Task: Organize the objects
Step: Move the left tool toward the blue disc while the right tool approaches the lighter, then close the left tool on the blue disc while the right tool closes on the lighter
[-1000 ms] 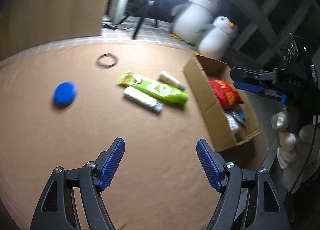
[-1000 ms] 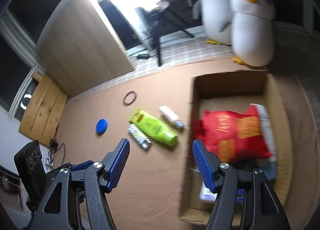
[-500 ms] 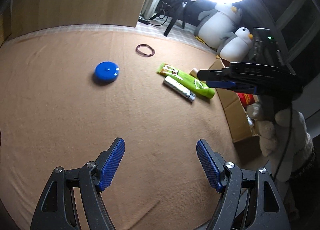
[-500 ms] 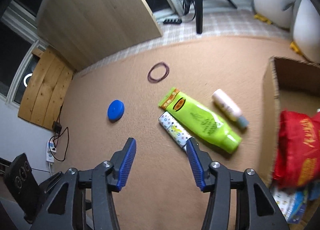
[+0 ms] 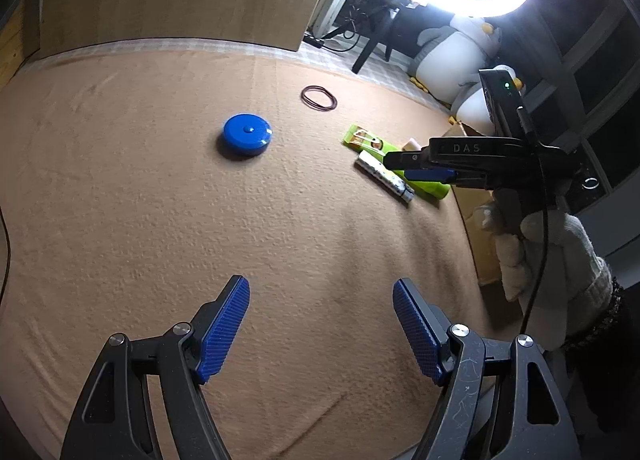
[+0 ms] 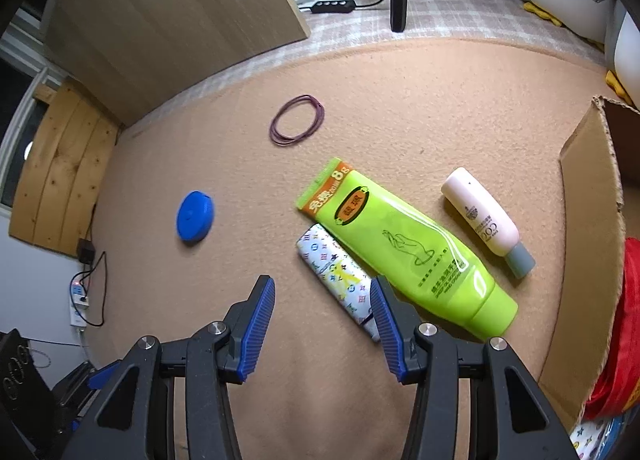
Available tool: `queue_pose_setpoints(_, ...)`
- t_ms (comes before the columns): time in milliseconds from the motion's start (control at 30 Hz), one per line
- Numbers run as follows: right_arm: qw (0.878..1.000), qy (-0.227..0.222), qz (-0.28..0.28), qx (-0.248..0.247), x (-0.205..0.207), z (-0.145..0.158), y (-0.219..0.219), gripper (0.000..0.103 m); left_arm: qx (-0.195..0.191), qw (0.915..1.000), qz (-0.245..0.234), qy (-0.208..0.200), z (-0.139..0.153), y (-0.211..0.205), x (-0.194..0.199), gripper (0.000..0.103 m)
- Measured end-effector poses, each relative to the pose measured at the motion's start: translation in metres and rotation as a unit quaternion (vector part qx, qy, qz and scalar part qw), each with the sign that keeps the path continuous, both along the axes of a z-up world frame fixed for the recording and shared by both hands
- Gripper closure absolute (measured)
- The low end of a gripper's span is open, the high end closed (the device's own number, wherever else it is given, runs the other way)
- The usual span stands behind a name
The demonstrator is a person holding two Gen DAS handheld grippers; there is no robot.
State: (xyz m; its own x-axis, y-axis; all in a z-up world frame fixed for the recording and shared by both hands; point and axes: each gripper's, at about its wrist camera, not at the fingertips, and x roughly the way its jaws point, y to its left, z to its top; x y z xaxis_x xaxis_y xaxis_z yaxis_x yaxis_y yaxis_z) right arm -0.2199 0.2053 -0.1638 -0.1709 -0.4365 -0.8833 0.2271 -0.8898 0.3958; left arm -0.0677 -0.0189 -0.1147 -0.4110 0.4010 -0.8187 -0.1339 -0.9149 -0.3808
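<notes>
Green tube (image 6: pixel 404 248) marked "8", "DAS" on right hand-held gripper (image 5: pixel 430 174); both hand-held grippers spread, empty.

"DAS" in pale letters on black right gripper (image 5: pixel 424 174) body. Lime-green plastic tube (image 6: pixel 404 250): large "8" on orange band. Pale pink bottle (image 6: pixel 480 218): "200", rest unreadable.

Bare carpet (image 6: pixel 400 100) open between rubber band (image 6: pixel 297 120) and blue disc (image 6: pixel 195 215); green tube (image 6: pixel 404 248) hemmed by patterned tube (image 6: pixel 340 280) (touching) and pink bottle (image 6: pixel 482 220); cardboard box (image 6: pixel 588 244) walls off right.
</notes>
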Motion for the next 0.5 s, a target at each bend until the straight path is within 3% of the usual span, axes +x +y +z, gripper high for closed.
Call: queue_pose_setpoints(500,0.999,-0.024,-0.001,-0.021,0.006,-0.013,-0.008,0.057,-0.002,0.9999,0.006,-0.008,-0.008,-0.002,-0.007,0.026)
